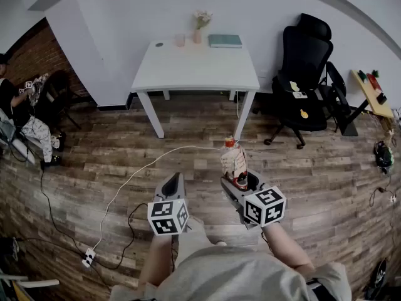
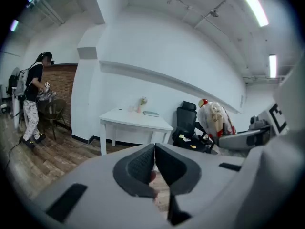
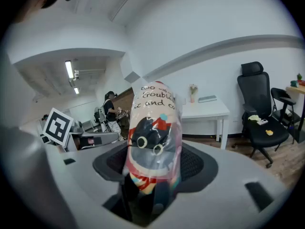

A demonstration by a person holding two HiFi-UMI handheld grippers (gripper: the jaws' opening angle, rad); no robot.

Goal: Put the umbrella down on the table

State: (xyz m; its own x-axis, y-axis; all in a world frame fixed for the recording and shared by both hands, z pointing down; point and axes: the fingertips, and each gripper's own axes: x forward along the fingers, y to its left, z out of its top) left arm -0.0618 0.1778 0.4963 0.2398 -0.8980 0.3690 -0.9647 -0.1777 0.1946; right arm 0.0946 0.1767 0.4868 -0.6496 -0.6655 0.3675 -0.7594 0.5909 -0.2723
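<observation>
A folded umbrella (image 1: 234, 163) in a clear printed sleeve with a red tip stands up out of my right gripper (image 1: 238, 182), which is shut on it; in the right gripper view the umbrella (image 3: 153, 147) fills the gap between the jaws. My left gripper (image 1: 173, 190) is beside it at the left, shut, with nothing between its pads (image 2: 143, 163). From the left gripper view the umbrella (image 2: 215, 119) shows at the right. The white table (image 1: 195, 68) stands well ahead across the wooden floor, against the wall.
On the table are a small vase (image 1: 199, 24), a cup (image 1: 180, 40) and a book (image 1: 225, 41). A black office chair (image 1: 305, 74) stands right of it. A white cable (image 1: 135, 175) crosses the floor to a power strip (image 1: 88, 256). A person (image 1: 19, 115) sits at far left.
</observation>
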